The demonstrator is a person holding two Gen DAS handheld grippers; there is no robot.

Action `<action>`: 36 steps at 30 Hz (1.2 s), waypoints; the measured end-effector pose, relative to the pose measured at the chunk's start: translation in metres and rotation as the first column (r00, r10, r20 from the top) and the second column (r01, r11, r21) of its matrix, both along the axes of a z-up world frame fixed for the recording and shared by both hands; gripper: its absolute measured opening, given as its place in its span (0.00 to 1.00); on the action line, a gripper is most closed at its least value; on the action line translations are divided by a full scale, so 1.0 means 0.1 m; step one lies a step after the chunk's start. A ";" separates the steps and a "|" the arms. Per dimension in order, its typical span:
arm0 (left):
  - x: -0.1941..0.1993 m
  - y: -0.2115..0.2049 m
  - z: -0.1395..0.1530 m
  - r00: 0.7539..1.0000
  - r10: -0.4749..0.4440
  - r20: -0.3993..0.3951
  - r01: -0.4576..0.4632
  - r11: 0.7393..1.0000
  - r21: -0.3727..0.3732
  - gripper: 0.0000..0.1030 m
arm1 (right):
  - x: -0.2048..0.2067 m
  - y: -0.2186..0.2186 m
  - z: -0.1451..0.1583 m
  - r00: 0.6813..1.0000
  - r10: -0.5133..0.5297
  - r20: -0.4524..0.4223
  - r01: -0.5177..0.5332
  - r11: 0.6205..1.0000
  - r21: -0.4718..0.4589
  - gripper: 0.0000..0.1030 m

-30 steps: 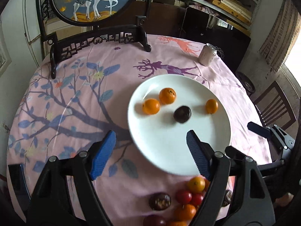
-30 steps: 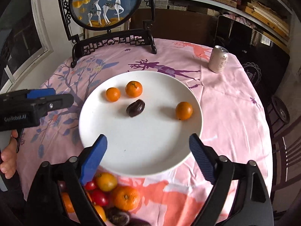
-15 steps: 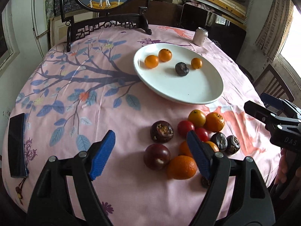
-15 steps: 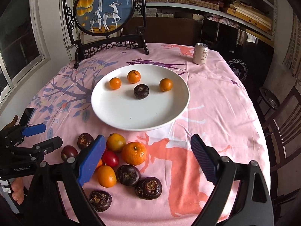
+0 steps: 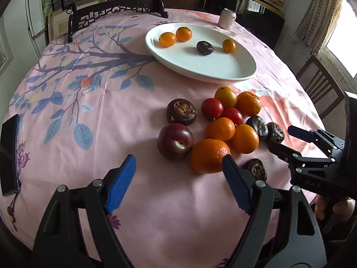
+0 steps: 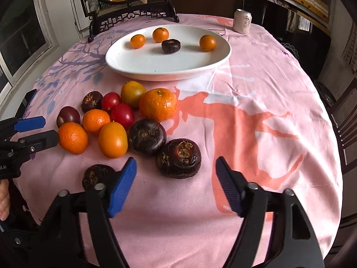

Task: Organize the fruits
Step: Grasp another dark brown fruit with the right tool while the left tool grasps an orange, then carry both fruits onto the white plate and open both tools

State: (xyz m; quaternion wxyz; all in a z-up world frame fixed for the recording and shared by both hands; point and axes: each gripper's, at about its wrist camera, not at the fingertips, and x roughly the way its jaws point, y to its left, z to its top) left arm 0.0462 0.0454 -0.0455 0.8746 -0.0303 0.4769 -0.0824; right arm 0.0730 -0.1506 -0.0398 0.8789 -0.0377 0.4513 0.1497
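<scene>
1. Nearest the fruit pile [image 6: 116,122], the right tongs [image 6: 174,176] have just been closing but grip nothing; a dark fruit [image 6: 178,157] lies just beyond their tips.
2. Left of the pile, the left tongs [image 5: 178,174] gape empty beside a big orange [image 5: 209,155].
3. Beyond the pile, the plate [image 6: 156,67] holds four fruits.
4. A careless pinch could likely roll neighbours across the worktop [image 6: 256,111].

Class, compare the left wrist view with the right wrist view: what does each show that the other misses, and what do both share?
Only the left wrist view shows the whole dark phone lying flat at the table edge. Only the right wrist view shows the window beside the table. Both share the white plate, the can and the loose fruit pile on the cloth.
</scene>
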 end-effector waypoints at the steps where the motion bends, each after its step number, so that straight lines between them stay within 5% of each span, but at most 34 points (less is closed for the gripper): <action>1: -0.01 -0.01 0.00 1.000 -0.004 -0.002 0.004 1.000 0.000 0.78 | 0.04 0.00 -0.04 1.000 0.001 -0.010 -0.001 1.000 0.006 0.62; 5: -0.04 -0.08 -0.03 1.000 -0.020 -0.016 0.020 1.000 -0.004 0.78 | 0.07 0.07 -0.09 1.000 0.004 0.016 -0.003 0.999 -0.045 0.43; 10: -0.04 -0.16 -0.09 0.998 -0.029 -0.047 0.028 1.000 -0.013 0.78 | 0.00 -0.05 -0.01 1.000 -0.015 0.012 0.015 1.000 0.005 0.43; 15: 0.03 -0.31 -0.17 0.997 -0.041 -0.069 0.041 0.999 0.000 0.50 | -0.06 -0.21 0.00 0.999 -0.046 0.008 0.046 0.998 0.046 0.43; 36: 0.04 -0.26 -0.06 0.999 -0.020 -0.029 0.018 0.999 -0.050 0.42 | -0.14 -0.09 0.14 0.999 -0.018 0.028 0.016 0.997 0.072 0.43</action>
